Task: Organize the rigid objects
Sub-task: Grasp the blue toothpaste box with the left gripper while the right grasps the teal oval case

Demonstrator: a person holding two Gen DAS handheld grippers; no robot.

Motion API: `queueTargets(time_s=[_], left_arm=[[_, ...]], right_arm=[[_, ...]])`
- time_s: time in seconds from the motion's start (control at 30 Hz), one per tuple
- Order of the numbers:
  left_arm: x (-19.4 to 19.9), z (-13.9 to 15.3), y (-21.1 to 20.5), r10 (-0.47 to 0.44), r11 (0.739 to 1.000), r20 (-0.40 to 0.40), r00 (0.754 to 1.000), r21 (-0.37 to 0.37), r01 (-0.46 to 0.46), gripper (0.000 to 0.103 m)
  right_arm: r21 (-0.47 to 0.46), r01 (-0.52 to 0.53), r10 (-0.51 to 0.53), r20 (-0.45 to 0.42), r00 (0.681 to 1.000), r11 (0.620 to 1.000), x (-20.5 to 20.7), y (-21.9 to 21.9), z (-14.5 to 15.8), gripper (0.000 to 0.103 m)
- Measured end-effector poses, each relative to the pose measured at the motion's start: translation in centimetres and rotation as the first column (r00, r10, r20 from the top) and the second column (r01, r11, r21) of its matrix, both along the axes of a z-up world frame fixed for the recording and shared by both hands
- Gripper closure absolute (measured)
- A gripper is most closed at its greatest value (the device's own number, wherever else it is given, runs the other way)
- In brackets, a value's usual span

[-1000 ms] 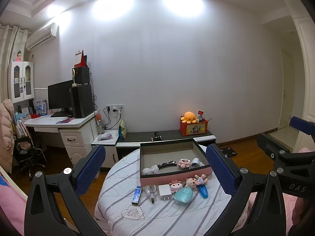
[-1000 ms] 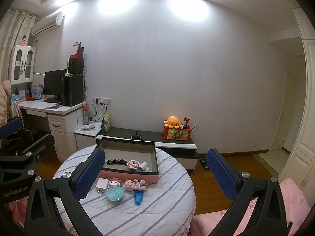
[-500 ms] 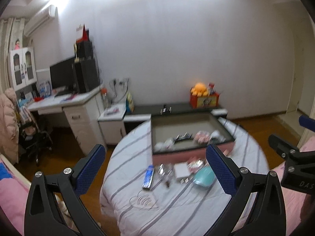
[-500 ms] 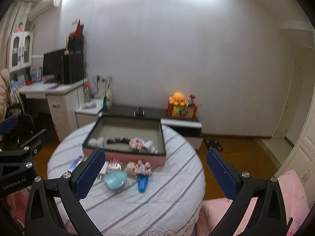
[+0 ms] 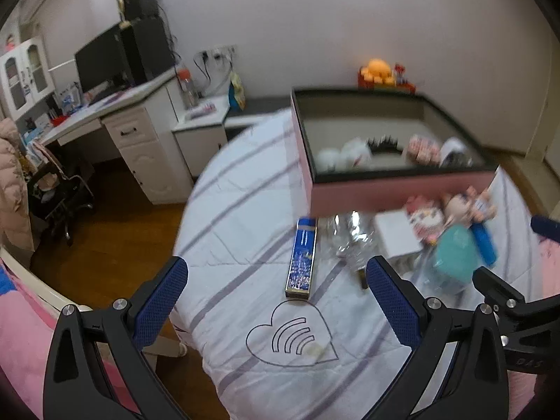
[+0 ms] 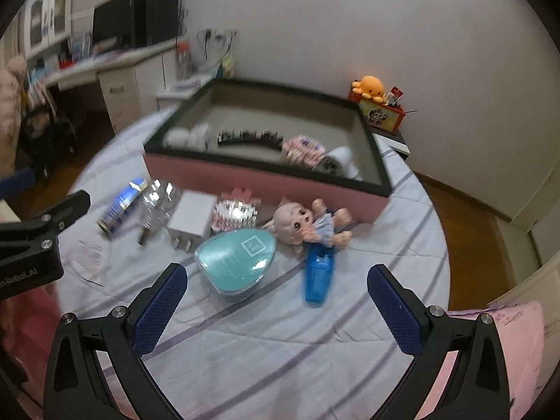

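Both hand-held grippers over a round table [image 5: 245, 378], jaws spread wide and empty. The left hand-held gripper [image 5: 276, 294] faces a slim blue box [image 5: 302, 257] lying flat on the striped cloth just ahead of its fingertips and slightly toward its right finger. The box's long axis runs nearly straight away from this gripper, toward the pink-walled tray [image 5: 395, 189] beyond, so the jaws already span its narrow width. A clear faceted bottle [image 5: 351, 241] lies just beside the box on the right-finger side.

The right hand-held gripper [image 6: 276, 295] faces a teal egg-shaped case [image 6: 238, 259] ahead toward its left finger and a blue tube [image 6: 318, 276] ahead near centre, the tube's long axis also pointing away. A doll [image 6: 308, 225] lies just beyond the tube, touching it. In this view the slim blue box sits far off to the left.

Judgement: the left gripper is the nearer to the slim blue box; a straight advance and descent should bracket it, with the bottle the likeliest thing to be nudged. Loose items remain outside the tray, which already holds several.
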State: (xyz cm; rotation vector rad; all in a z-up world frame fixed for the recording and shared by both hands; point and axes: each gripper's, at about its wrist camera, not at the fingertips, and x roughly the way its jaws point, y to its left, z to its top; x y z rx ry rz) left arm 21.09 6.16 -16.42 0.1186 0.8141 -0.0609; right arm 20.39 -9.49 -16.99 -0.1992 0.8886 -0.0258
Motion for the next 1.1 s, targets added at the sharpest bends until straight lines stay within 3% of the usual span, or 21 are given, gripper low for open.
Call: queueTargets(time_s=[0.2,0.33,0.4,0.43,0.47,0.5,0.53,0.57,1.1], left_arm=[[2.8,-3.6,-0.2,-0.016,1.0,-0.093,0.996,-0.008,0.015,0.0],[3.6,-4.9,-0.5,-0.03,1.0,-0.083,0.996,0.007,0.031,0.001],[3.9,-5.5,-0.4,-0.035,0.999,-0.085,0.996,0.008,0.036,0.014],[4.1,-5.8,-0.3,-0.04,0.999,-0.104,0.994,-0.015,0.039,0.031],[4.1,-5.9,0.0,-0.052,0.997,-0.106,0.993,-0.06,0.046,0.039],[3.9,-5.8,0.2,-0.048,0.997,-0.093,0.994,-0.068,0.042,0.049],[3.8,-5.6,0.2,-0.049,0.997,-0.093,0.994,-0.07,0.042,0.069],[3.7,-5.3,0.3,-0.059,0.995,-0.095,0.994,-0.086,0.051,0.083],[3.2,-4.3,0.1,-0.033,0.995,-0.117,0.993,-0.098,0.022,0.082]], right_arm=[[0.015,-0.017,0.018,-0.078,0.997,1.0,2.3,0.5,-3.3,0.0],[0.069,0.001,0.008,-0.129,0.992,0.998,3.5,0.2,-4.9,0.0],[0.05,0.004,0.002,-0.11,0.994,0.999,3.4,0.5,-5.1,0.002],[0.056,-0.005,0.011,-0.108,0.994,0.998,3.3,0.7,-5.1,0.012],[0.107,-0.018,0.031,-0.127,0.991,0.994,3.3,0.6,-5.2,0.033],[0.14,-0.012,0.031,-0.137,0.99,0.99,3.3,0.5,-5.3,0.032],[0.151,-0.004,0.024,-0.132,0.991,0.989,3.3,0.3,-5.3,0.032],[0.153,-0.007,0.027,-0.132,0.991,0.988,3.2,0.3,-5.3,0.032],[0.189,0.009,0.012,-0.108,0.994,0.982,2.1,-1.6,-3.7,0.032]])
